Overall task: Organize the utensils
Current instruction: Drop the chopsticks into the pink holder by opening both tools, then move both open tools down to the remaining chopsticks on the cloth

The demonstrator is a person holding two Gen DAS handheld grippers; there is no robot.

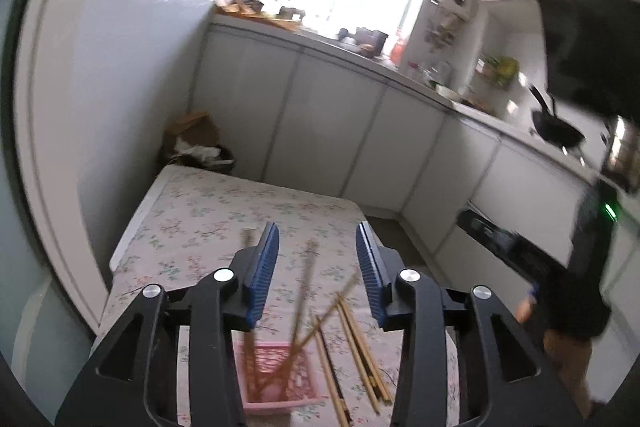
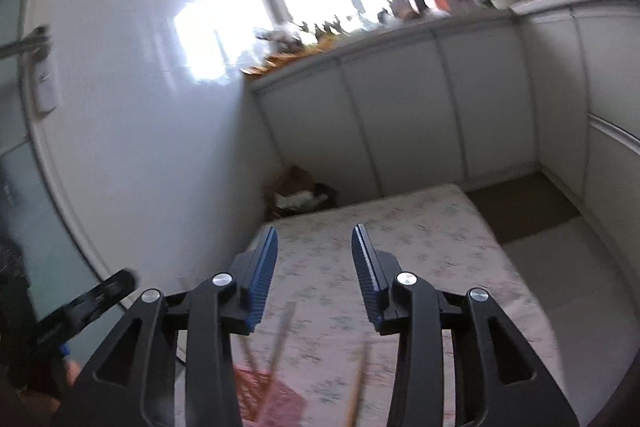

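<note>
Both grippers – left gripper (image 1: pixel 317 269) and right gripper (image 2: pixel 314 273) – hang released, holding nothing, above the pink plastic basket (image 1: pixel 276 375) (some thin wooden chopsticks (image 1: pixel 360 351) lie loose, right).

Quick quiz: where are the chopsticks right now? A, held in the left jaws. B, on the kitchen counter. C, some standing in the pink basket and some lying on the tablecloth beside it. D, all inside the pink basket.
C: several chopsticks lean in the pink basket, others lie on the tablecloth beside it.
</note>
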